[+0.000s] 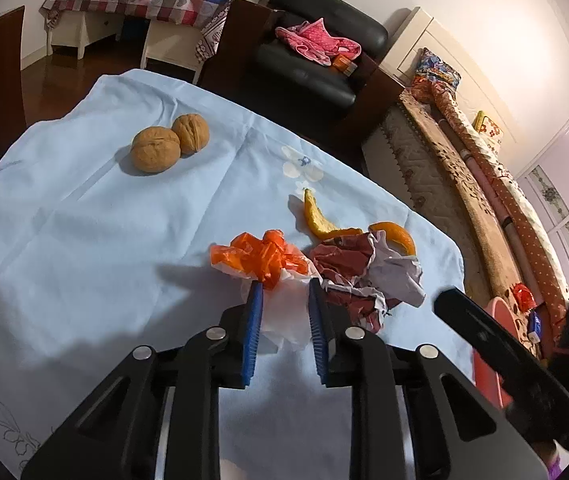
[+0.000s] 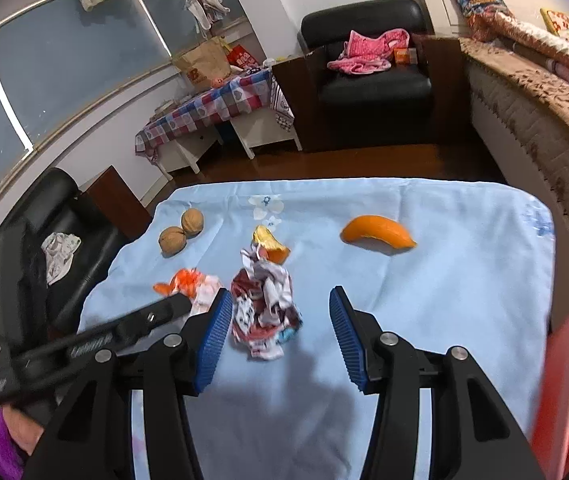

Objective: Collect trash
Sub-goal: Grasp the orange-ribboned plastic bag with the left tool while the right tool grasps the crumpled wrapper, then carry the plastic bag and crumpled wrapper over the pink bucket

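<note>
On the light blue cloth [image 1: 84,240] lies a crumpled orange and white plastic wrapper [image 1: 264,258]. My left gripper [image 1: 285,282] has its blue pads closed on the wrapper's white part. Just to the right of it sits a crumpled red and white paper wrapper [image 1: 360,272], with curled orange peel [image 1: 318,220] behind it. In the right wrist view my right gripper [image 2: 281,291] stands open over that paper wrapper [image 2: 264,304], which lies close to its left pad and untouched. A larger piece of orange peel [image 2: 378,232] lies further right on the cloth [image 2: 444,300].
Two walnuts [image 1: 168,146] rest at the far left of the cloth. A red-pink tub [image 1: 488,360] stands off the table's right edge. A black armchair [image 2: 372,80], a checked side table [image 2: 212,108] and a bed [image 2: 544,120] lie beyond.
</note>
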A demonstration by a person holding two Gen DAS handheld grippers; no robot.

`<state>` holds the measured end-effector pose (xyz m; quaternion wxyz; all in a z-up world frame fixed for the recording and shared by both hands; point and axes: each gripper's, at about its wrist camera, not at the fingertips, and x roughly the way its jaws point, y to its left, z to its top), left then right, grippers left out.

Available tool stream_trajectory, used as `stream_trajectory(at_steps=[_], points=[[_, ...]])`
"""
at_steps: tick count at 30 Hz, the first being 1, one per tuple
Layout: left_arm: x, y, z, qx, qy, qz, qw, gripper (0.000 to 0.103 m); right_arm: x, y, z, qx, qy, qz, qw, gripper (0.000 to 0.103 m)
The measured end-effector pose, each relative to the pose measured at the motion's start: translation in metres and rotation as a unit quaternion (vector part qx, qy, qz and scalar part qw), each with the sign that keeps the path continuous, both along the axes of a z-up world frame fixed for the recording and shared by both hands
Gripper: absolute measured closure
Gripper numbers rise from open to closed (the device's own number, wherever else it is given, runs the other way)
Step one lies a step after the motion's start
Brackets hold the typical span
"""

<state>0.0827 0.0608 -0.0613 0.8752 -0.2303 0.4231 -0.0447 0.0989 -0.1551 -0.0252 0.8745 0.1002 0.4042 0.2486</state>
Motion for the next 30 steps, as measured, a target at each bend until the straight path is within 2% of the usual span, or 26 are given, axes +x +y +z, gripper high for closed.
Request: stream_trajectory(at_steps=[4, 7, 8, 12, 19, 30], points=[[-0.005, 0.001, 0.001, -0.003, -0.003, -0.005, 1.0, 0.081, 0.016, 0.013, -0.009, -0.004, 0.01, 0.002, 1.0, 0.056], [-0.008, 0.003, 0.003, -0.003, -0.004, -0.006, 1.0, 0.081, 0.024, 0.018, -0.018, -0.005, 0.032, 0.006, 0.999, 0.08], [-0.008, 0.002, 0.003, -0.004, -0.004, -0.005, 1.0, 0.081, 0.024, 0.019, -0.021, -0.006, 0.04, 0.012, 0.999, 0.092], [-0.011, 0.002, 0.005, -0.004, -0.006, -0.006, 1.0, 0.081, 0.018, 0.015, -0.022, -0.002, 0.041, 0.017, 0.999, 0.094], [-0.022, -0.003, 0.016, -0.002, -0.017, -0.015, 0.9997, 0.081, -0.006, -0.013, -0.006, 0.022, 0.033, -0.008, 0.999, 0.094], [-0.034, -0.035, 0.028, 0.001, -0.019, -0.054, 0.9984, 0.081, -0.054, -0.062, 0.015, 0.036, 0.018, -0.049, 0.998, 0.094]])
